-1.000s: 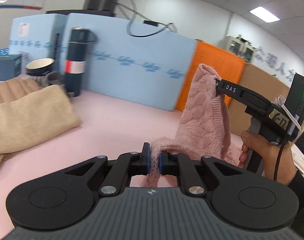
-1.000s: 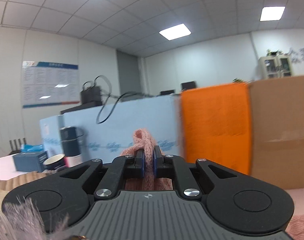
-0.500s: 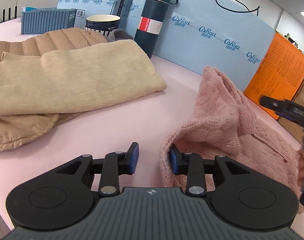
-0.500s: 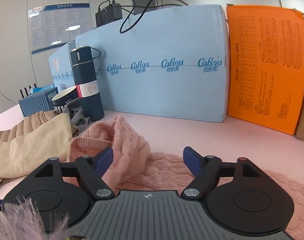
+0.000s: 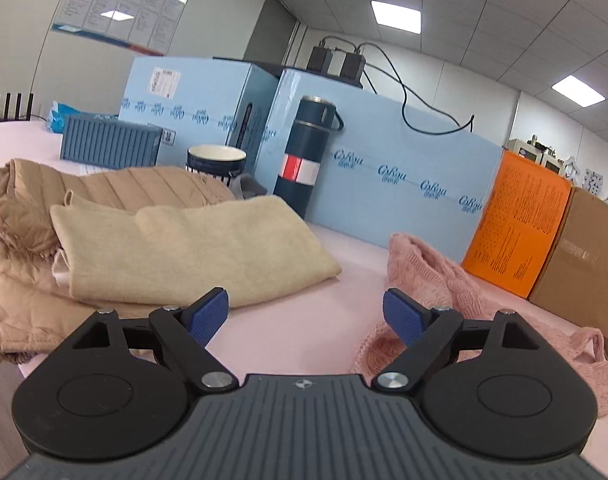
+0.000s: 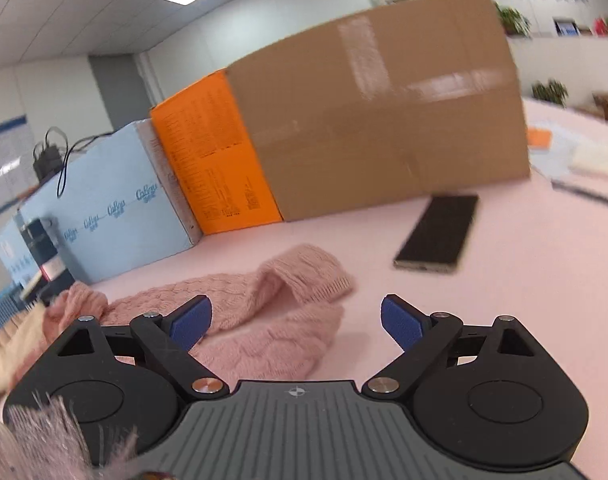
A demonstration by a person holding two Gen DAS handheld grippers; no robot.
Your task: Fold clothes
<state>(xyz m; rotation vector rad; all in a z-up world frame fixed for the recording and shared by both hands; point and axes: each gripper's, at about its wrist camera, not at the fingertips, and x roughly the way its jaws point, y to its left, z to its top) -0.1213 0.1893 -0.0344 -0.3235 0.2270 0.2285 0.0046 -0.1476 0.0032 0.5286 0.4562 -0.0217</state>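
Observation:
A pink cable-knit sweater [image 5: 436,280] lies crumpled on the pink table [image 5: 304,332], to the right of my left gripper [image 5: 306,316]. That gripper is wide open and empty, with its right finger beside the sweater's edge. In the right wrist view the sweater [image 6: 263,320] lies loosely in front of my right gripper [image 6: 295,320], which is wide open and empty just above it. A folded beige garment [image 5: 191,248] rests on a tan quilted jacket [image 5: 19,216] at the left.
Blue boxes [image 5: 384,168], an orange box [image 5: 516,232] and a cardboard box [image 6: 384,108] line the back. A dark flask [image 5: 308,152], a cup [image 5: 215,160] and a ribbed blue case [image 5: 111,142] stand behind the beige pile. A black phone [image 6: 440,232] lies at the right.
Both grippers held the pink sweater lifted a second ago, then let go of it. It now lies on the table. Both have opened wider, and the right one has swung right.

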